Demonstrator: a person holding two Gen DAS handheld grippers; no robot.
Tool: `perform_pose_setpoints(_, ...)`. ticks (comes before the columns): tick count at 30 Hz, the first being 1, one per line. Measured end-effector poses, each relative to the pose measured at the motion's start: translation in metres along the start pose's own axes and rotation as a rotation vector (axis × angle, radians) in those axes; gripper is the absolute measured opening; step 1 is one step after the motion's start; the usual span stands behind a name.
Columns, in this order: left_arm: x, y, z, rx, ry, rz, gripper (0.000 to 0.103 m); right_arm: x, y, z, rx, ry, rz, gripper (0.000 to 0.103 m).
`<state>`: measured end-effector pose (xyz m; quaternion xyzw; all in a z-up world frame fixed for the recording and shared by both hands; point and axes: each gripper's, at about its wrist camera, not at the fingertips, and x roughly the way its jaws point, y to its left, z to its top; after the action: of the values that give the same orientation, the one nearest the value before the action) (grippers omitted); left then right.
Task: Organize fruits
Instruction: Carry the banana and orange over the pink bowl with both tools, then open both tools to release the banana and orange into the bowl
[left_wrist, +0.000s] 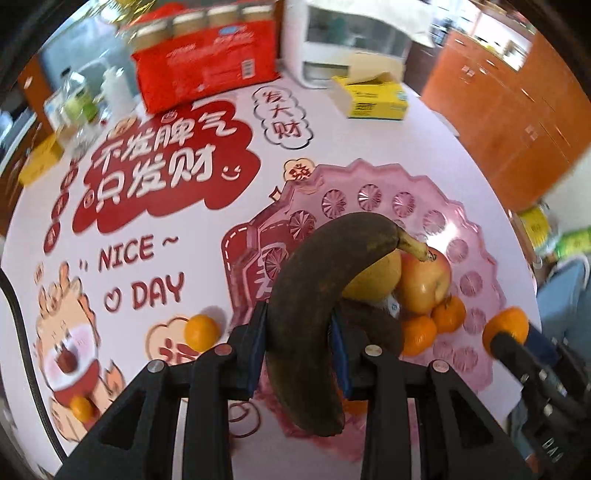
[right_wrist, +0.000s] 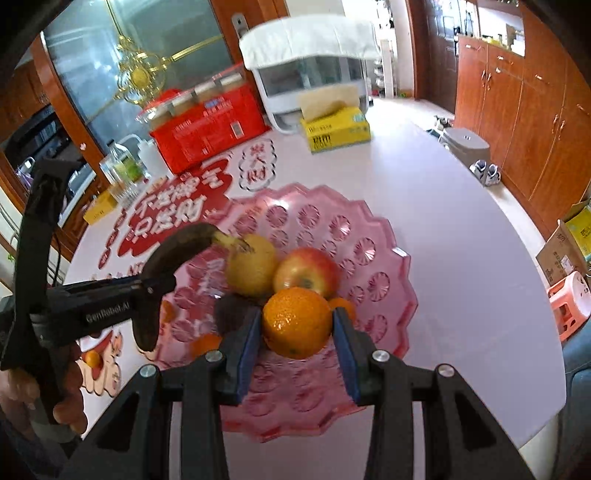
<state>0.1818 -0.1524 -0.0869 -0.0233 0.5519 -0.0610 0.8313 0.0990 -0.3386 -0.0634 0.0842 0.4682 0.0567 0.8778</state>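
My left gripper (left_wrist: 298, 323) is shut on a dark brown banana (left_wrist: 306, 280), which hangs over the near left side of the pink plate (left_wrist: 369, 192). In the plate lie a yellow pear (left_wrist: 376, 284), a red apple (left_wrist: 424, 288), two tangerines (left_wrist: 448, 314) and a dark fruit (left_wrist: 373, 325). My right gripper (right_wrist: 297, 319) is shut on a tangerine (right_wrist: 297, 321) above the plate's (right_wrist: 388, 258) near side. The right wrist view shows the left gripper (right_wrist: 155, 286) with the banana (right_wrist: 177, 247) at the plate's left rim, stem over the pear (right_wrist: 251, 269).
Two loose tangerines (left_wrist: 201, 332) (left_wrist: 81, 408) lie on the printed tablecloth left of the plate. At the back stand a red pack (left_wrist: 207, 62), a yellow tissue box (left_wrist: 376, 99), a white appliance (left_wrist: 343, 37) and bottles (left_wrist: 77, 99). The table's edge curves along the right.
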Motion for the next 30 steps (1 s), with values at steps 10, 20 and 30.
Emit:
perform_pose_setpoints(10, 0.039, -0.01, -0.001, -0.086, 0.09, 0.049, 0.032, 0.034, -0.014, 0.006, -0.06, 0.095, 0.008, 0.04)
perform_pose_setpoints(20, 0.019, -0.032, -0.009, 0.046, 0.041, 0.122, 0.071, 0.043, -0.007, 0.005, -0.104, 0.135, 0.031, 0.042)
perform_pose_setpoints(30, 0.006, -0.028, -0.017, 0.07, 0.025, 0.132, 0.08, 0.036, -0.003, 0.005, -0.09, 0.107, 0.017, 0.042)
